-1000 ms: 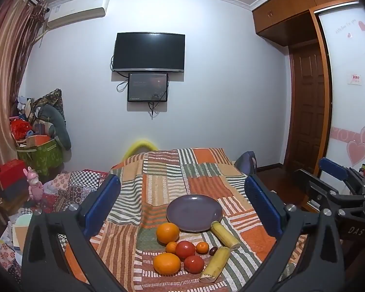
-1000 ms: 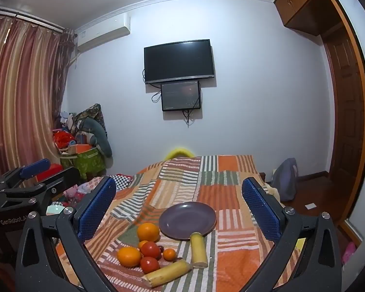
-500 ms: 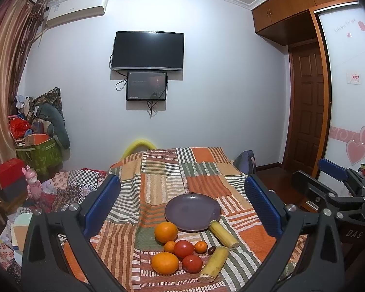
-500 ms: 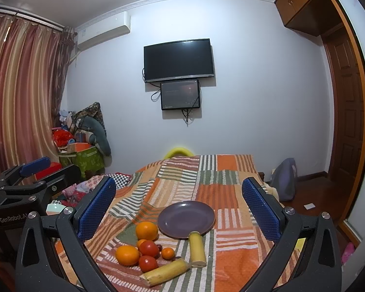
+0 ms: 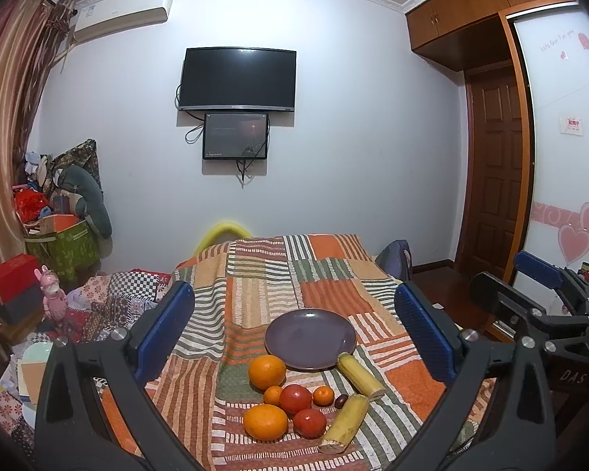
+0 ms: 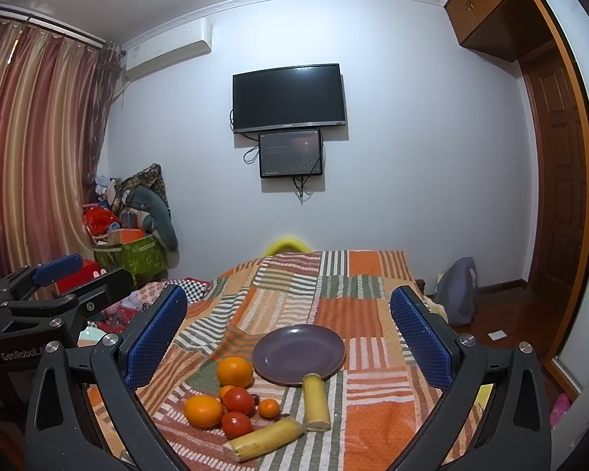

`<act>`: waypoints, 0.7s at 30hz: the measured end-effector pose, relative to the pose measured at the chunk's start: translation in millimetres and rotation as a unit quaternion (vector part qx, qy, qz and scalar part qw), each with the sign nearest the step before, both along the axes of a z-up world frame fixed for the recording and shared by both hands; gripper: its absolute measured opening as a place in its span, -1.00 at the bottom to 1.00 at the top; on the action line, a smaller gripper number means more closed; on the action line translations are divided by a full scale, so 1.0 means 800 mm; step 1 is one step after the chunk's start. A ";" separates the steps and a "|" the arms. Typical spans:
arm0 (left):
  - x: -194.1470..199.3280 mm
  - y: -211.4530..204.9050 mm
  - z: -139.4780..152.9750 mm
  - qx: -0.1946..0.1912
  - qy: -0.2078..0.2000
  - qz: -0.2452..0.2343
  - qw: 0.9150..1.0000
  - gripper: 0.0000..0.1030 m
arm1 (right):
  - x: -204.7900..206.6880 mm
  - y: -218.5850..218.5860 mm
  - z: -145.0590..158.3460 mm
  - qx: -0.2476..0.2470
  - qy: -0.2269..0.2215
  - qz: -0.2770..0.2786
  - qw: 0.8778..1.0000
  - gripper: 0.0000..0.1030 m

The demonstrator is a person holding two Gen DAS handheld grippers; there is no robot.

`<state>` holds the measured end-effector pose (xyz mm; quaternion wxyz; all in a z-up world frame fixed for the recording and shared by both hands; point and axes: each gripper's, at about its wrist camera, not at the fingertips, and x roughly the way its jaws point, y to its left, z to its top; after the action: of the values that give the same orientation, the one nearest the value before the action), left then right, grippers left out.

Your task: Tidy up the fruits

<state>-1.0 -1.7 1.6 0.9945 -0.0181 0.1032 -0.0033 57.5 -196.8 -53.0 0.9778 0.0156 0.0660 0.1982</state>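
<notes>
Claws (image 5: 294,329) wide above fruits (image 5: 294,400)

Glossy plate (image 5: 310,338), seemingly woven blanket (image 5: 255,274)

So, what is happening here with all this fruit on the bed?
A person holds two grippers above a patchwork blanket, and neither holds anything yet. The left gripper and the right gripper are both open, their fingers wide apart. The purple plate has nothing on it. In front of it lie two oranges, two red fruits, two small tangerines and two yellow banana pieces, one touching the plate's rim. The sorting has not started.
</notes>
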 end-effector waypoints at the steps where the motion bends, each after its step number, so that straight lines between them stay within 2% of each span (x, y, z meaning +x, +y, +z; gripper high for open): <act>1: 0.000 0.000 0.000 0.000 0.000 0.000 1.000 1.00 | 0.000 0.000 0.000 0.000 0.000 0.000 1.000 1.00; 21: 0.002 0.000 0.000 -0.003 0.002 -0.004 1.000 1.00 | 0.002 -0.002 -0.002 0.000 -0.001 0.000 1.000 1.00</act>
<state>0.8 -1.7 1.5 0.9942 -0.0209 0.1053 -0.0077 58.8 -198.1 -54.7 0.9779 0.0155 0.0651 0.1981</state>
